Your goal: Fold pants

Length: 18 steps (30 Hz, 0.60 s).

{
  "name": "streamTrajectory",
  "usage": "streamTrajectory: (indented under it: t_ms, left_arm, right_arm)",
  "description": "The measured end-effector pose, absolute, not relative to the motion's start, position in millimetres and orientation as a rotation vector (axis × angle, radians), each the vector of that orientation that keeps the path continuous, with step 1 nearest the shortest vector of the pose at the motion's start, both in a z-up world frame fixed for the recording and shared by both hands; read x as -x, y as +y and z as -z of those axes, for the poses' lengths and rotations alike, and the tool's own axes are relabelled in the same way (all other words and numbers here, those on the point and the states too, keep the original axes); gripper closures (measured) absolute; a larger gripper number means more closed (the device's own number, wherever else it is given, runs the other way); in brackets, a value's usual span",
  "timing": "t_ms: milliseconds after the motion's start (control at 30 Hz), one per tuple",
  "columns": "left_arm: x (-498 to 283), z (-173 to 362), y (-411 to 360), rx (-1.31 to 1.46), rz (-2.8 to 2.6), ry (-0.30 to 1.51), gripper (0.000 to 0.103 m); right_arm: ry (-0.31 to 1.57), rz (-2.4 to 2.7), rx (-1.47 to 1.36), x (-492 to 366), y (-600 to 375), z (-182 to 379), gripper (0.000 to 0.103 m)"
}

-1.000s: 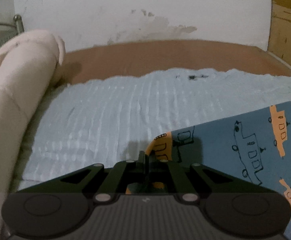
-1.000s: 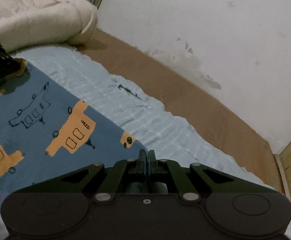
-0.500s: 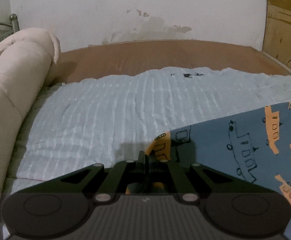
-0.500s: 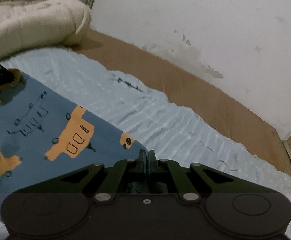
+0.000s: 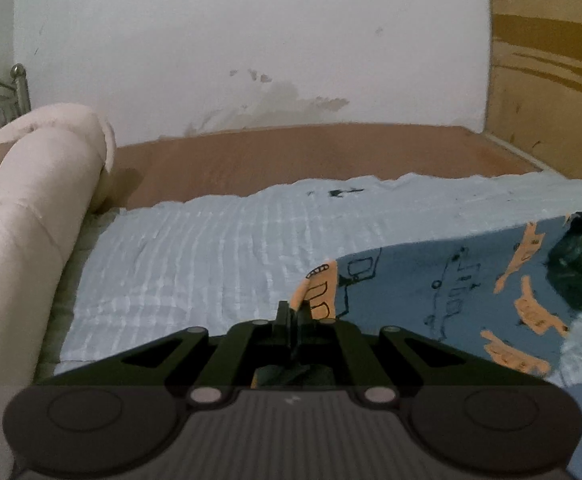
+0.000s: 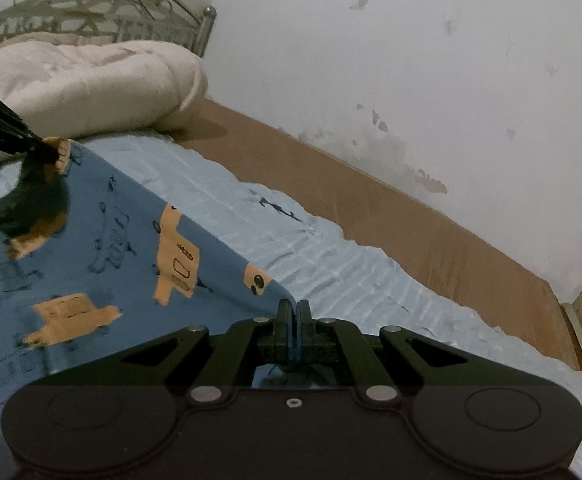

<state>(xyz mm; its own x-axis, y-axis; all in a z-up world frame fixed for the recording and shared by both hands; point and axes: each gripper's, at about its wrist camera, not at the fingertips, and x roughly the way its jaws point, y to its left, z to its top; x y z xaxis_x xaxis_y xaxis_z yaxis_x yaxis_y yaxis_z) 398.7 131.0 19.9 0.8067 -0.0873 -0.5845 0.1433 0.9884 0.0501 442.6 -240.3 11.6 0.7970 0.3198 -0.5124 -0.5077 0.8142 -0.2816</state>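
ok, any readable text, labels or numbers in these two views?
None.
Pants: only printed orange and outlined vehicles, no letters.
Blue sheet: a small dark mark near its far edge, too blurred to tell if it is text.
Left gripper and right gripper: no legible markings.

Blue pants [image 6: 103, 216] printed with orange vehicles lie on a pale blue ribbed blanket [image 5: 211, 256], beside a cream quilt [image 6: 91, 84].

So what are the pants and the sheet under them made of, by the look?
Pants: soft matte knit, probably cotton jersey; blue with printed orange vehicles, hanging limp between both tongs. Sheet: pale blue, puckered in fine ridges, likely crinkled or seersucker-type cotton; hard to say for sure.
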Motion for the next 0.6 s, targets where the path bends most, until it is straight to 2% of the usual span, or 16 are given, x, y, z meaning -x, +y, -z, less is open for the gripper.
streamTrajectory:
  t_ms: [267, 600]
  left_arm:
    - [-370.8, -23.3, 123.5, -0.133, 0.156, 0.562, 0.102]
    - [-296.6, -25.0, 114.2, -0.206, 0.212, 0.494, 0.102]
  right_arm:
    - [0.477, -0.489, 0.51, -416.2, -243.2, -9.7, 0.103]
    - [0.393, -0.49, 0.554, -313.4, -261.6, -23.0, 0.103]
